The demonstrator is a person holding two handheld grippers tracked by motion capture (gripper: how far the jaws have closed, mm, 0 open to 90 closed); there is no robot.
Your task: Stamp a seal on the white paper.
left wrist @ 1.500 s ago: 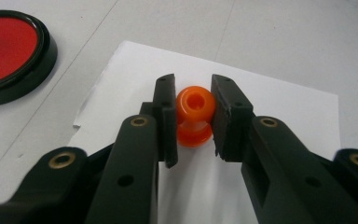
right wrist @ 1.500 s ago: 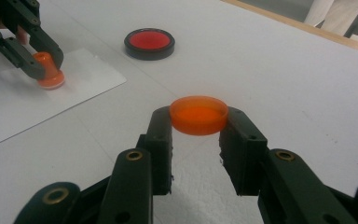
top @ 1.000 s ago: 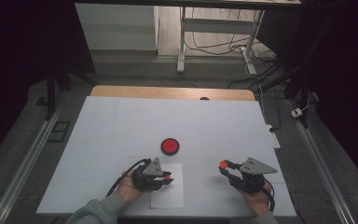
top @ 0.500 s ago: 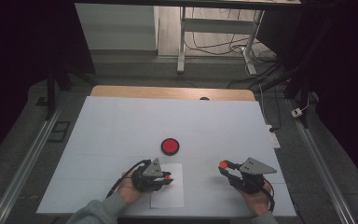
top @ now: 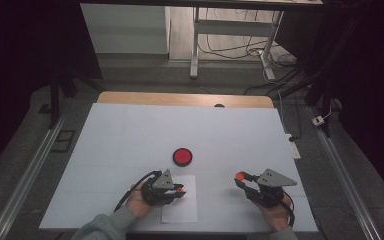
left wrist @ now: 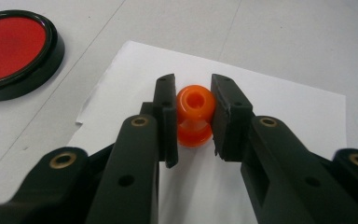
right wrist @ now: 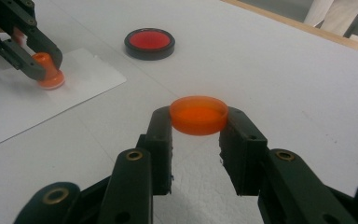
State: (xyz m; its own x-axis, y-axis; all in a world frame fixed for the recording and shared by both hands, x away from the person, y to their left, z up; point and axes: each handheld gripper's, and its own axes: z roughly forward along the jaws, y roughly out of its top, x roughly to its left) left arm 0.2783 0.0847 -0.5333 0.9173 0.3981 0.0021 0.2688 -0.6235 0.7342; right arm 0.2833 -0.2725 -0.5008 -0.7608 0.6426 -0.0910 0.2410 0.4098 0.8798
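Note:
My left gripper (left wrist: 193, 93) is shut on a small orange stamp (left wrist: 195, 114) that stands upright with its base on a white sheet of paper (left wrist: 284, 107). In the high view this gripper (top: 180, 190) lies over the paper (top: 180, 210) near the front edge. My right gripper (right wrist: 199, 122) is shut on a round orange cap (right wrist: 199, 114), held a little above the table. The high view has it (top: 239, 176) to the right of the paper. A red ink pad in a black case (top: 182, 156) lies open just beyond the paper. From the right gripper view the stamp (right wrist: 49, 74) touches the sheet.
The white table top (top: 130, 130) ends in a wooden strip (top: 180, 98) at the back. A white power strip (top: 292, 145) lies along the right edge. Metal rails run along both sides on the floor.

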